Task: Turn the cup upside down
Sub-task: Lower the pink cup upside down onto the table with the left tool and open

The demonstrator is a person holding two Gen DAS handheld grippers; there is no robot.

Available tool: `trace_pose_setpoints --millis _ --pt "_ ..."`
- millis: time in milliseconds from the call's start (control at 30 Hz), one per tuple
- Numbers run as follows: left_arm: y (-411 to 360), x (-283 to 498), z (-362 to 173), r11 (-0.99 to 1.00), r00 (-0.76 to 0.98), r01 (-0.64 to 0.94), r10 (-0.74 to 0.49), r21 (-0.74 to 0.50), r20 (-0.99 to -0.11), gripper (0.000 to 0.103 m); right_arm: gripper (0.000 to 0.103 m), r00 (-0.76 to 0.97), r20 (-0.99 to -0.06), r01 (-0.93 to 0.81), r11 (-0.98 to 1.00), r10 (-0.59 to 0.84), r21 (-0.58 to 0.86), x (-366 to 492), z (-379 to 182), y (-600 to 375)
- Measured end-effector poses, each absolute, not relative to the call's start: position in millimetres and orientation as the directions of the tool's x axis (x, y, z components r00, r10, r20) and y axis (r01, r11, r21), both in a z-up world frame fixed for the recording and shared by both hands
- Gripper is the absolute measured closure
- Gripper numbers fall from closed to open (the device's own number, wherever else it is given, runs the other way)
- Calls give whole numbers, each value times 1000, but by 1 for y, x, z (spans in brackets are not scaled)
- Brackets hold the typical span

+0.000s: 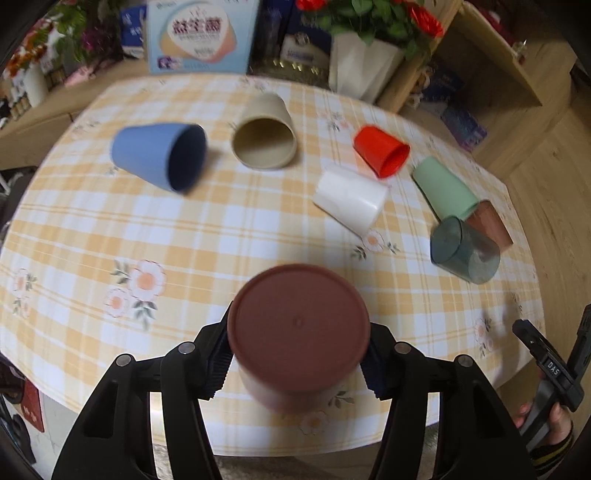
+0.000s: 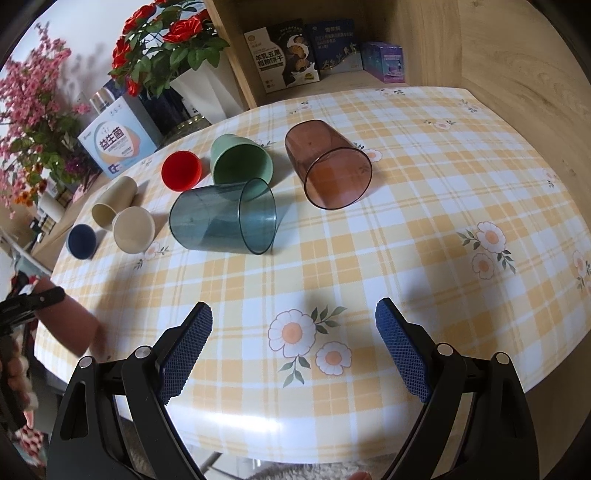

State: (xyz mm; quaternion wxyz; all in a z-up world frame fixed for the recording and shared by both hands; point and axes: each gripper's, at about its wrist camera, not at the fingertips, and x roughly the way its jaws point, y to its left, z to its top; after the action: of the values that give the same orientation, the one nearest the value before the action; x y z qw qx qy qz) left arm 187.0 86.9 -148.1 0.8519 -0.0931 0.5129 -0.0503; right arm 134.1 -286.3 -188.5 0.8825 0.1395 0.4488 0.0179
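Observation:
In the left wrist view my left gripper (image 1: 298, 354) is shut on a maroon cup (image 1: 298, 328), base facing the camera, held near the table's front edge. I cannot tell whether the cup touches the cloth. Several other cups lie on their sides: blue (image 1: 159, 157), beige (image 1: 266, 134), red (image 1: 382, 151), white (image 1: 349, 199), green (image 1: 443, 188), clear teal (image 1: 463, 249), clear brown (image 1: 491, 223). In the right wrist view my right gripper (image 2: 293, 334) is open and empty above the cloth, nearer than the teal cup (image 2: 221, 219) and brown cup (image 2: 328, 166).
The round table has a yellow checked cloth (image 1: 184, 236) with flower prints. A white vase of red roses (image 1: 364, 61), a boxed product (image 1: 201, 35) and a wooden shelf (image 1: 491, 62) stand behind it. The right gripper shows at the right edge of the left wrist view (image 1: 550, 365).

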Motion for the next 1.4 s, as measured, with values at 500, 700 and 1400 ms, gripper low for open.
trace_pose_setpoints --millis 500,700,1400 --pt "101 199 -150 987 574 -96 -52 -131 -817 47 16 585 -798 110 961 146 256 133 -191 -287" --pt "95 197 -153 991 582 -82 -40 -108 -812 47 16 578 -803 123 957 146 263 134 -194 -290" --pt "43 198 -163 999 632 -19 -18 -38 -775 47 16 576 -805 149 950 141 273 134 -195 -299"
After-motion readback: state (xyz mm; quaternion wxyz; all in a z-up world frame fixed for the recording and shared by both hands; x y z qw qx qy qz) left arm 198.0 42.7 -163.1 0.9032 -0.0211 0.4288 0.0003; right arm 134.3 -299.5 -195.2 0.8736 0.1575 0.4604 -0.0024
